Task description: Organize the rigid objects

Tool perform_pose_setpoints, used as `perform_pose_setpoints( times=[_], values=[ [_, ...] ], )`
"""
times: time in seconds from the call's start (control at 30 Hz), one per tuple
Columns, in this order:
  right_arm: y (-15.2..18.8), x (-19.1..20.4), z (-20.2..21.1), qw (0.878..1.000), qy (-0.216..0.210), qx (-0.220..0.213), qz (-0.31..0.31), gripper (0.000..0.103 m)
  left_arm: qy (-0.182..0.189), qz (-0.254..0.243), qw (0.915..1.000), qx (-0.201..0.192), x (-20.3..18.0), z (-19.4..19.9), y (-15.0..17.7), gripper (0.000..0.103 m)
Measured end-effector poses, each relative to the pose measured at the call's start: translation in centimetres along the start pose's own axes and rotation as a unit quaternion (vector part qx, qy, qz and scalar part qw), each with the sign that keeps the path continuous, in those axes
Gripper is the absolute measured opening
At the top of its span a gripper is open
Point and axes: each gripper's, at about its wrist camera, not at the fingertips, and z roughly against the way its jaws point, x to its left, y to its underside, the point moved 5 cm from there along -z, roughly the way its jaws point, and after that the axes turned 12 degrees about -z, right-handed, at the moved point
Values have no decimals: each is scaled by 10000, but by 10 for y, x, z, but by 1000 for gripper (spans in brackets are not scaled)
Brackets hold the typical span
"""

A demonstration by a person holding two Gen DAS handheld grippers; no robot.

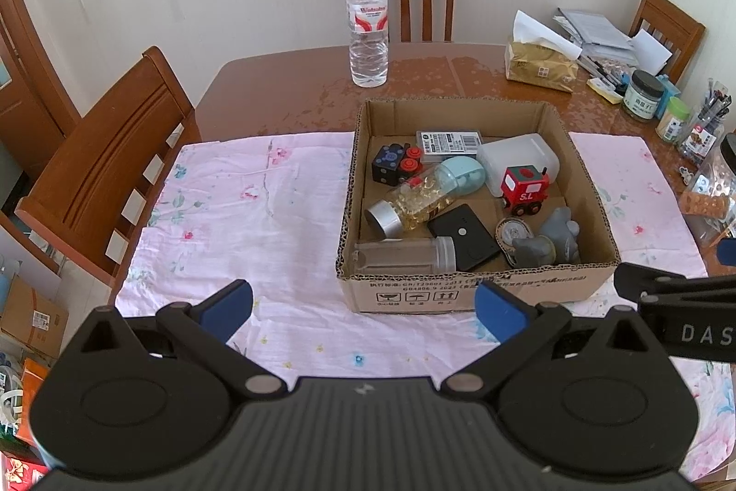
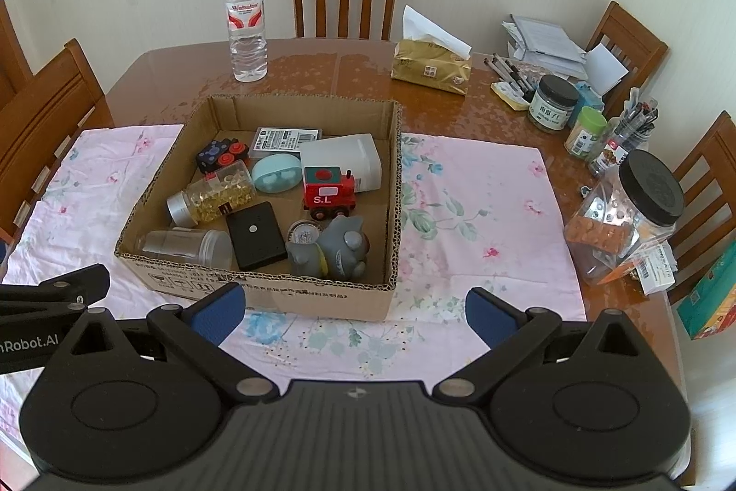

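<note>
While both tongs gape, corrugated cardboard box (image 2: 276,297) holds glossy red train (image 2: 327,193).

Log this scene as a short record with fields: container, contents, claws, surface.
container: open cardboard box on the pink floral cloth
contents: red toy train, capsule bottle lying on its side, black flat device, grey figurine, clear jar
left claw: open, empty, short of the box
right claw: open, empty, short of the box
surface: wooden table, water bottle upright behind the box
</note>
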Motion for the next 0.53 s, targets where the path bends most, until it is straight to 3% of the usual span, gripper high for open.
perform_pose_setpoints(
  times=[0.53],
  values=[
    [-3, -3, -4, 10000, -62, 23, 33, 103, -65, 45, 10000, 40, -4, -2, -2, 102]
  ],
)
